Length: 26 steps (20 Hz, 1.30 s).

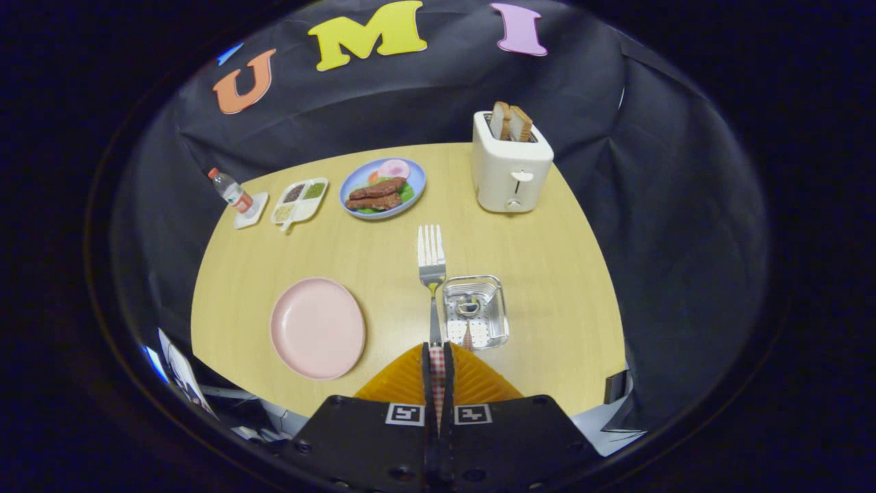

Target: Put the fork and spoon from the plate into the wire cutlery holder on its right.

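Bottle (230, 191) stands farthest left at the back of the table (547, 274), tilted on a small white coaster (250, 211). Just beside it to the right lies a white divided tray (299, 201) with dark and green fillings, and next to that a blue plate (382, 187) carrying brown strips of food, a pink slice and some green leaves. Nearer the gripper, well apart from these, a pink plate (317, 327) sits bare on the wood. To its right the fork (432, 274) points away from the gripper, tines toward the back of the table, its checked handle pinched between the two fingers. The gripper (436, 356) is closed tight on that handle, both fingers pressing on it with only the handle's width between them. Just right of the fork's neck, ahead of the fingers, is the wire cutlery holder (475, 311), seen from above; a spoon (468, 308) already stands inside it, bowl up. Farther back and to the right stands a white toaster (510, 164) with two slices of toast (511, 122) sticking up from its slots.
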{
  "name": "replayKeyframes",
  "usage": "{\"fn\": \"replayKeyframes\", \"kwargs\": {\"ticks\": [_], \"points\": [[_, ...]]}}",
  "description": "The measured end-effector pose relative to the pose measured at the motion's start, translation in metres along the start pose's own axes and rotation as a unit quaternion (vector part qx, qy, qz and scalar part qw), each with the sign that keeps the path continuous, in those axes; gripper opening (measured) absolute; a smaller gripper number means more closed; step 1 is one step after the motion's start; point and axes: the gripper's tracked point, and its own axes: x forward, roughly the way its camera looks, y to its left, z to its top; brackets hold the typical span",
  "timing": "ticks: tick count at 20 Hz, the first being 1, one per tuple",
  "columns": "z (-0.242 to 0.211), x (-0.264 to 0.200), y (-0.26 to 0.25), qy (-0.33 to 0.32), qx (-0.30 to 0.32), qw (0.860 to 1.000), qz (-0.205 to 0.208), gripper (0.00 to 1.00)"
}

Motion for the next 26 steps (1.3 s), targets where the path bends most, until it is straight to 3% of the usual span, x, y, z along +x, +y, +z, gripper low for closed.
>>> {"fn": "replayKeyframes", "kwargs": {"ticks": [11,17,26], "points": [[-0.025,0.027,-0.044,0.130,-0.003,0.991,0.036,0.02],[-0.044,0.036,-0.044,0.221,-0.011,0.974,0.055,0.02],[-0.031,0.048,-0.049,0.265,-0.018,0.962,0.055,0.05]]}}
